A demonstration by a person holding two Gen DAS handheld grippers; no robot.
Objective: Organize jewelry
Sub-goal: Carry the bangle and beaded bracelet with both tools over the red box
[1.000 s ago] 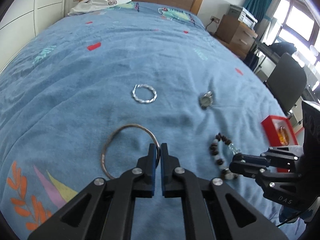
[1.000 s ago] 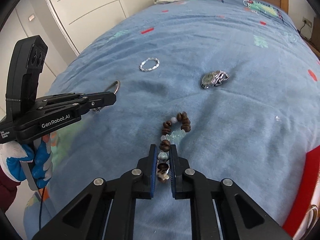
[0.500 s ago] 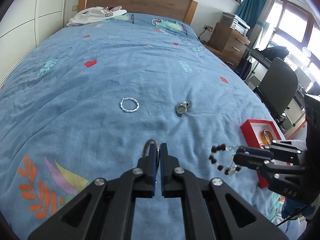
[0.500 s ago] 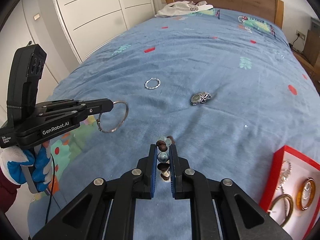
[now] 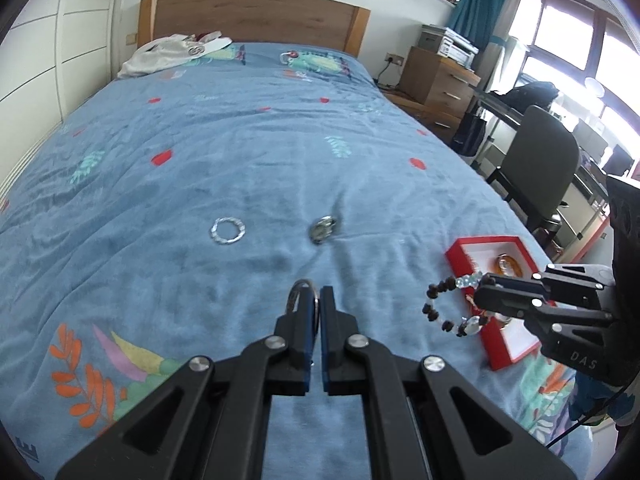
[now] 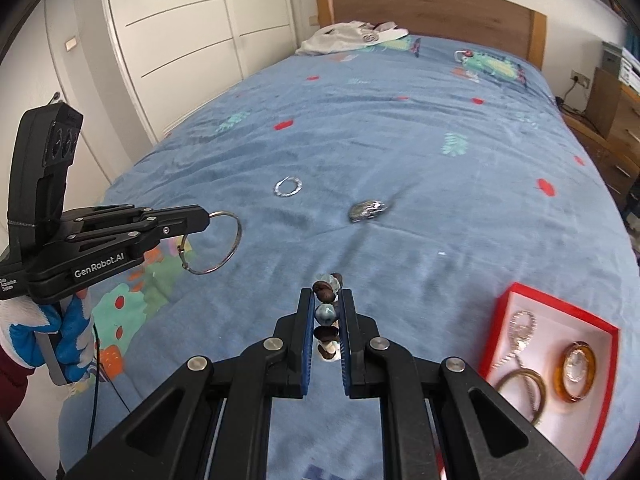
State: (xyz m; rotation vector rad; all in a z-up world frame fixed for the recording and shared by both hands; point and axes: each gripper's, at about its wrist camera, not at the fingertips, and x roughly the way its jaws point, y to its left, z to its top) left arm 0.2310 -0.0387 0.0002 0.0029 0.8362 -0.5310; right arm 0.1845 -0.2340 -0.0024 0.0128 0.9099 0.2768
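My left gripper [image 5: 318, 300] is shut on a thin silver bangle [image 5: 301, 285], held in the air above the blue bedspread; in the right wrist view the bangle [image 6: 236, 240] hangs from that gripper [image 6: 206, 220]. My right gripper [image 6: 327, 300] is shut on a brown and pale bead bracelet [image 6: 326, 314]; in the left wrist view the bracelet [image 5: 444, 304] dangles from it [image 5: 482, 292] near a red jewelry box [image 5: 460, 250]. The box [image 6: 504, 300] holds a chain, a bangle and an amber ring. A twisted silver bracelet [image 5: 228, 231] and a silver watch [image 5: 322, 229] lie on the bed.
White clothing [image 5: 176, 52] lies by the wooden headboard [image 5: 256, 20]. A bedside drawer unit [image 5: 436, 76] and a dark chair [image 5: 536, 168] stand to the right of the bed. White wardrobe doors [image 6: 180, 40] run along the left.
Both grippers lifted their pieces off the bedspread and rose. The bead bracelet moved toward the red box, which has come into fuller view.
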